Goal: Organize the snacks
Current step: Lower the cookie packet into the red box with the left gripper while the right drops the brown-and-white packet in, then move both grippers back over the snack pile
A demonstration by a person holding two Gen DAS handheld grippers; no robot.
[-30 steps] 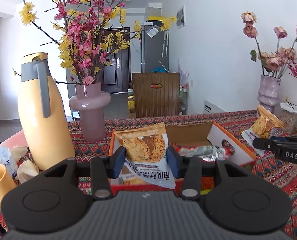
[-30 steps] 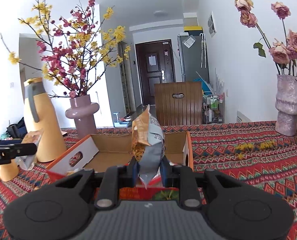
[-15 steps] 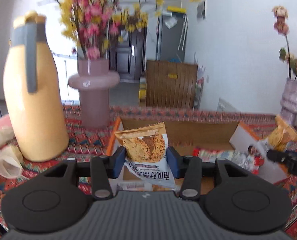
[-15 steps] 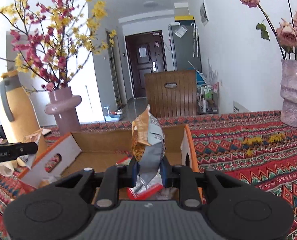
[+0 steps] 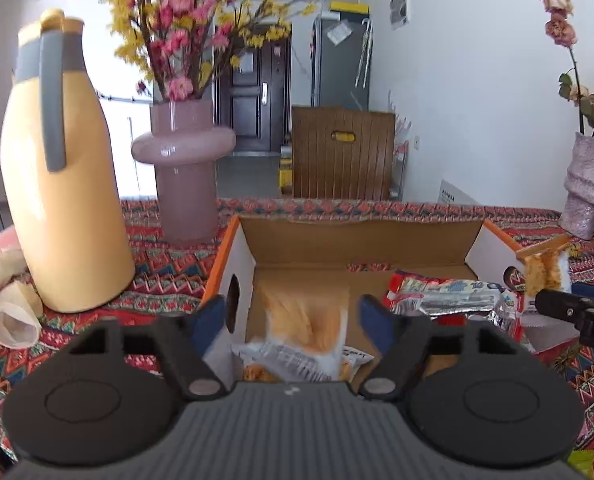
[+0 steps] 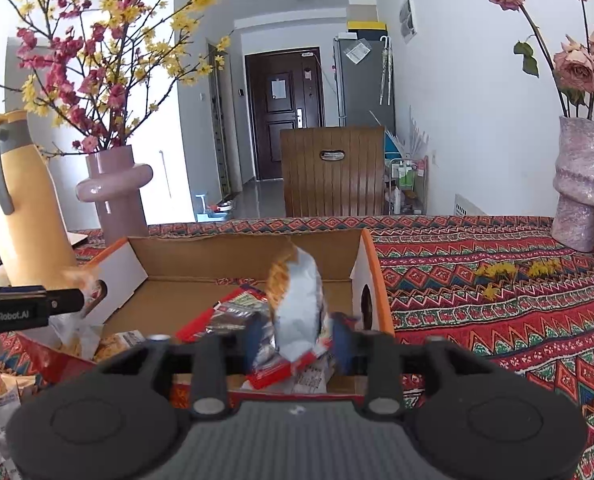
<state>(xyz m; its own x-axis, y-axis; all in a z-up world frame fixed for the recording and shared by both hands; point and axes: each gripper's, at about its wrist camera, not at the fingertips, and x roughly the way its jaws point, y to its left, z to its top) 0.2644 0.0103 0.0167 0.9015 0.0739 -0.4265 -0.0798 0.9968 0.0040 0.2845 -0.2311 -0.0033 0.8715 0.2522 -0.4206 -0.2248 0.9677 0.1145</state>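
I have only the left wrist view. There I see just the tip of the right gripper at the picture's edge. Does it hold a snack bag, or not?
Observer: The right gripper's jaws are opening. A silver-and-orange snack bag stands upright between them, and the pads appear clear of it.
Operator: Is that bag over the cardboard box?
Observer: Yes, at the right end of the cardboard box, above a red-edged packet.
Operator: Are any snacks outside the box?
Observer: One orange bag lies on the tablecloth by the box's front left corner.
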